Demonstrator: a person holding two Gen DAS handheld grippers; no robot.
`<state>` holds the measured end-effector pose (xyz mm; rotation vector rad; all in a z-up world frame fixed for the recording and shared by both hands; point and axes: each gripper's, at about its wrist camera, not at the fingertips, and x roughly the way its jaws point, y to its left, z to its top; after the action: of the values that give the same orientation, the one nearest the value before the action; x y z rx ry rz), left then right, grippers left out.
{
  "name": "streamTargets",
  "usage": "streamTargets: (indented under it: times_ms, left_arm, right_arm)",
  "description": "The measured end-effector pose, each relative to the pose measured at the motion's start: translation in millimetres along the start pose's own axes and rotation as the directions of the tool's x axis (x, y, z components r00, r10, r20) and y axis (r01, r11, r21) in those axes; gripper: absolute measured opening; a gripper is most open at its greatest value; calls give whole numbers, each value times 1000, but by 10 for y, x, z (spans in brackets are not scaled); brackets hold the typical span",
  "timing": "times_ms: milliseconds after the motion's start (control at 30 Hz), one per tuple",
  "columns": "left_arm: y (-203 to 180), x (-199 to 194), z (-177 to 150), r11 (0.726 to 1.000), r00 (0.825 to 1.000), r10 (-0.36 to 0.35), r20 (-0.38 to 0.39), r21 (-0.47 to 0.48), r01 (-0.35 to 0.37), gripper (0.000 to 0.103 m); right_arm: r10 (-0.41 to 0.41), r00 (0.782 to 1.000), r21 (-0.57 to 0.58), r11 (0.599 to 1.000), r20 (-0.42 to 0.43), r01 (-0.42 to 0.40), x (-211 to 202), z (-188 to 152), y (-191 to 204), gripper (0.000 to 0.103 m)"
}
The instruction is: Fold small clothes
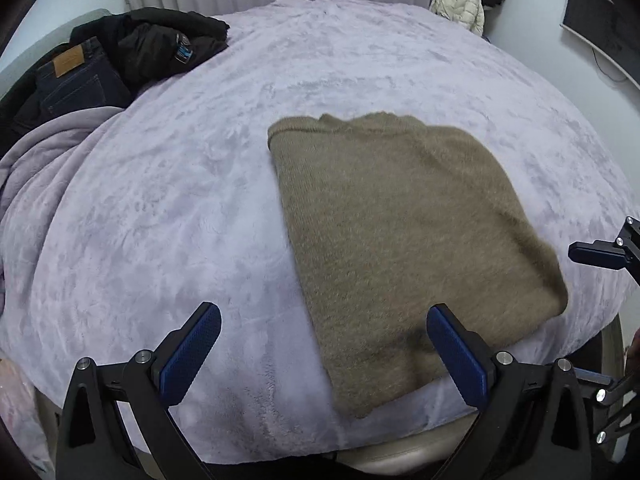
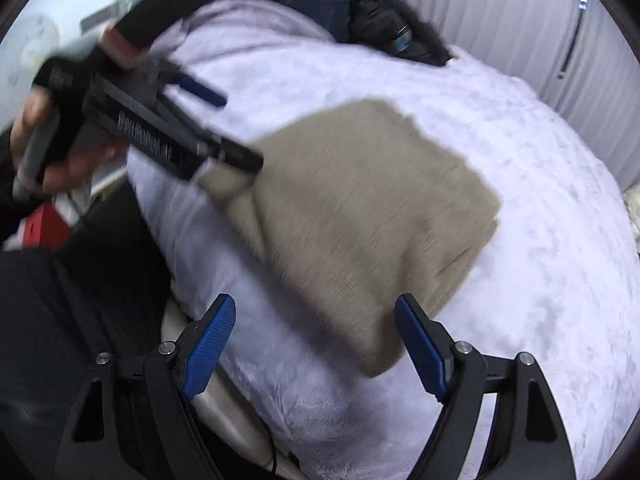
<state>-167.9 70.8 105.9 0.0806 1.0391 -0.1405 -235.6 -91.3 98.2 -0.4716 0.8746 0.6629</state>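
While the brown sweater (image 1: 404,248) lay folded flat on the bed (image 1: 168,216) near its front edge, both my left tongs (image 1: 324,354) and right tongs (image 2: 315,346) stood wide and empty above it, so I judged this fold finished and the next move to be a grasp on its near edge.

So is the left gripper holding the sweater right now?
No, the left gripper is open and empty above the folded tan sweater, which lies flat on the blanket.

Lilac blanket (image 1: 160,208) over bed; jeans (image 1: 76,80) and black jacket (image 1: 160,40) upper left; cream jacket (image 1: 460,0) upper right.
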Motion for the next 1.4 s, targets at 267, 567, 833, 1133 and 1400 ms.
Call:
streamTargets:
  times_ms: [267, 567, 833, 1133, 1400]
  left_arm:
    - [-35, 11, 177, 987, 999, 47, 9, -153, -45, 103]
    - [-183, 190, 215, 985, 997, 72, -6, -158, -72, 103]
    - [-161, 451, 189, 977, 991, 56, -122, -199, -79, 103]
    - [-157, 528, 279, 975, 988, 43, -147, -211, -74, 103]
    - [-153, 539, 346, 977, 988, 49, -143, -198, -77, 103]
  right_arm:
    - [-160, 987, 393, 906, -31, 159, -84, 298, -490, 85]
    - [-151, 977, 396, 896, -150, 199, 244, 263, -317, 85]
    - [-143, 967, 452, 863, -213, 227, 391, 254, -437, 85]
    - [-134, 962, 442, 867, -238, 230, 433, 329, -506, 85]
    - [-133, 960, 429, 874, -245, 231, 454, 375, -537, 85]
